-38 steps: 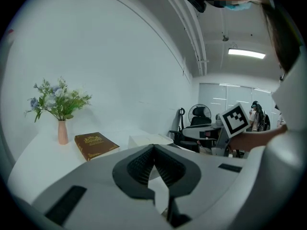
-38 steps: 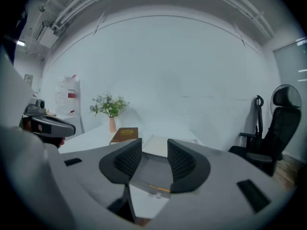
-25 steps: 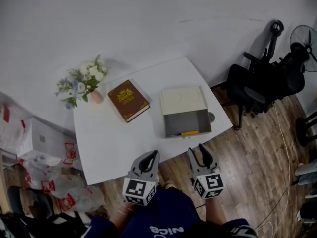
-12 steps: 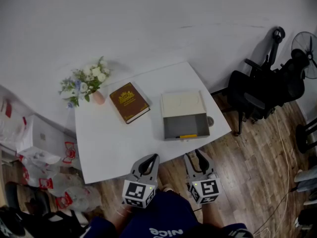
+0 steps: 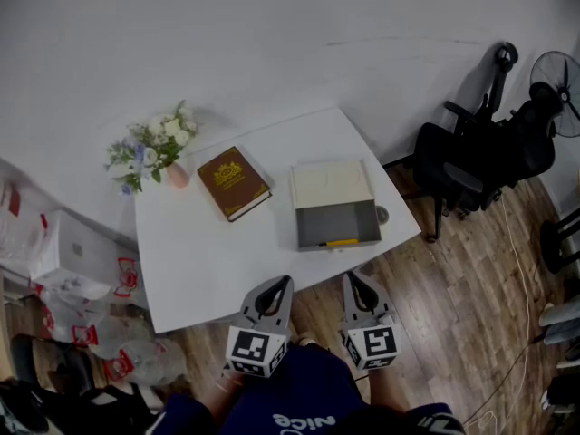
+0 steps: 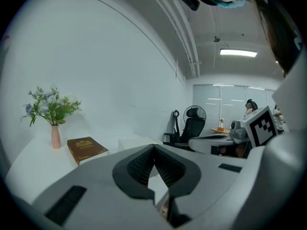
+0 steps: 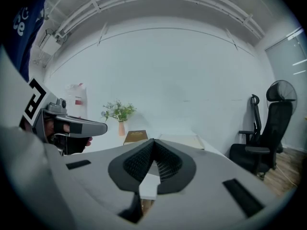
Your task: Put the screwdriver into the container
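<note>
A yellow-handled screwdriver [image 5: 342,241] lies inside the open grey container [image 5: 313,220], along its near wall, on the white table [image 5: 208,252]. The container's cream lid [image 5: 332,185] lies behind it. Both grippers hover off the table's front edge, above the wood floor. My left gripper [image 5: 282,282] [image 6: 154,146] is shut and empty. The jaws of my right gripper [image 5: 352,277] [image 7: 153,140] are closing, and their tips meet with nothing between them.
A brown book [image 5: 234,182] [image 6: 86,148] and a pink vase of flowers [image 5: 149,149] [image 6: 50,107] stand at the table's left rear. A black office chair [image 5: 480,157] and a fan [image 5: 555,75] are to the right. Plastic bags [image 5: 82,306] lie on the floor at left.
My right gripper's jaws have come together. Both grippers have stayed just off the table's front edge. The screwdriver still lies in the container.
</note>
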### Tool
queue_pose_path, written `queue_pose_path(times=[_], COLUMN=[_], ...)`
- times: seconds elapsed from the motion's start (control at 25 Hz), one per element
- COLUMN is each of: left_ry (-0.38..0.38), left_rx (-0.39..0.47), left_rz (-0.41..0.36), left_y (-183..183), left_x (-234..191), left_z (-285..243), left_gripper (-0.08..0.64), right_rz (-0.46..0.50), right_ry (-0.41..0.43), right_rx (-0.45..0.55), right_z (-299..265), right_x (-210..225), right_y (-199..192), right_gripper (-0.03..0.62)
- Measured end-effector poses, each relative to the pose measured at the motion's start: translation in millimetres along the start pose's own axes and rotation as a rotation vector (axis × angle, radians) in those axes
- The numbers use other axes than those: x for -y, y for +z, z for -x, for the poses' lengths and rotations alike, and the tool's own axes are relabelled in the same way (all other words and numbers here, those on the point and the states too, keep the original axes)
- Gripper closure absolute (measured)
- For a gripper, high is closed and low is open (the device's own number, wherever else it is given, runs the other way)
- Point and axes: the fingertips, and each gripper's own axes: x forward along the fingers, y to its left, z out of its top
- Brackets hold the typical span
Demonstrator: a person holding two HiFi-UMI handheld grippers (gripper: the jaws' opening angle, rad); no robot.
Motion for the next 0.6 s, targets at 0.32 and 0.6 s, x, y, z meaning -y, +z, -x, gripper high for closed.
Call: queue_pose_path(times=[0.32,0.6], left_ry=[-0.012,-0.016], left_rx=[0.003,-0.001], left_rz=[-0.014,-0.020], left_y=[2.1,1.0], left_x=[2.4,3.6], left_z=[-0.5,2.0], left_gripper=[0.543,0.543], right_rz=[0.038,0.047], right_ry=[0.019,-0.003], right_rx=[0.037,0.015], right_z=[0.8,1.8], right_x=[-5.9,-4.9], right_y=[-6.9,-1.3], right_gripper=[0.571,0.571])
